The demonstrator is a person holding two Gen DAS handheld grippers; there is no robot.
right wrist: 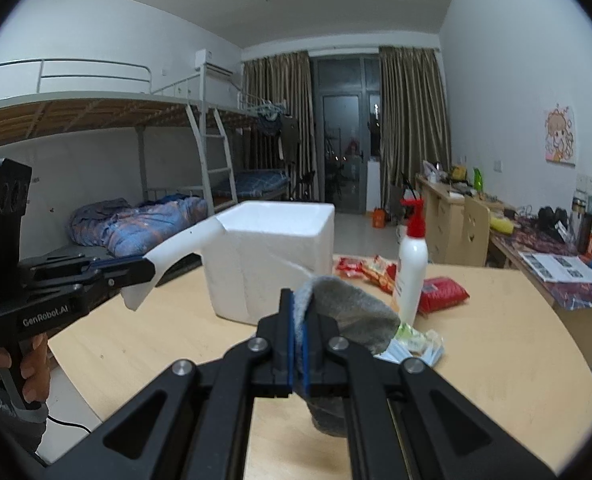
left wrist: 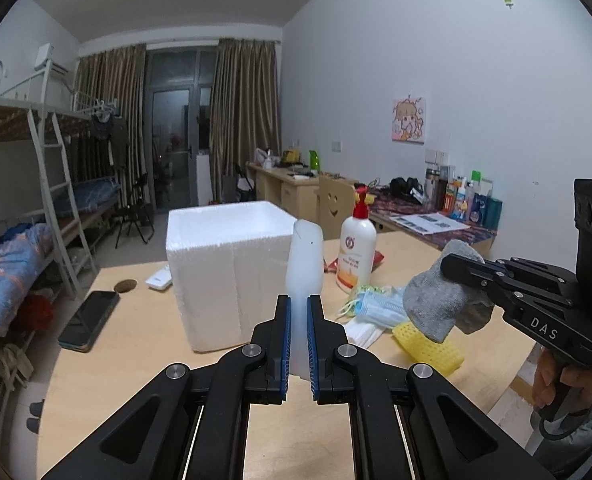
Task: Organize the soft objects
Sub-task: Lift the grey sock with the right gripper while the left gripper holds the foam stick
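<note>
My left gripper (left wrist: 299, 304) is shut on a white foam piece (left wrist: 303, 264) and holds it up above the table, just right of the white styrofoam box (left wrist: 216, 272). It also shows in the right wrist view (right wrist: 146, 268) with the foam piece (right wrist: 176, 252). My right gripper (right wrist: 298, 300) is shut on a grey sock (right wrist: 347, 316), held above the table. In the left wrist view the right gripper (left wrist: 451, 266) carries the sock (left wrist: 435, 304) over a pile of blue face masks (left wrist: 375, 304) and a yellow mesh sponge (left wrist: 427, 348).
A white lotion bottle with red pump (left wrist: 355, 252) stands right of the box. Red snack packets (right wrist: 439, 292) lie behind it. A black phone (left wrist: 90, 316) and a white remote (left wrist: 159, 278) lie left of the box on the wooden table (left wrist: 144, 360).
</note>
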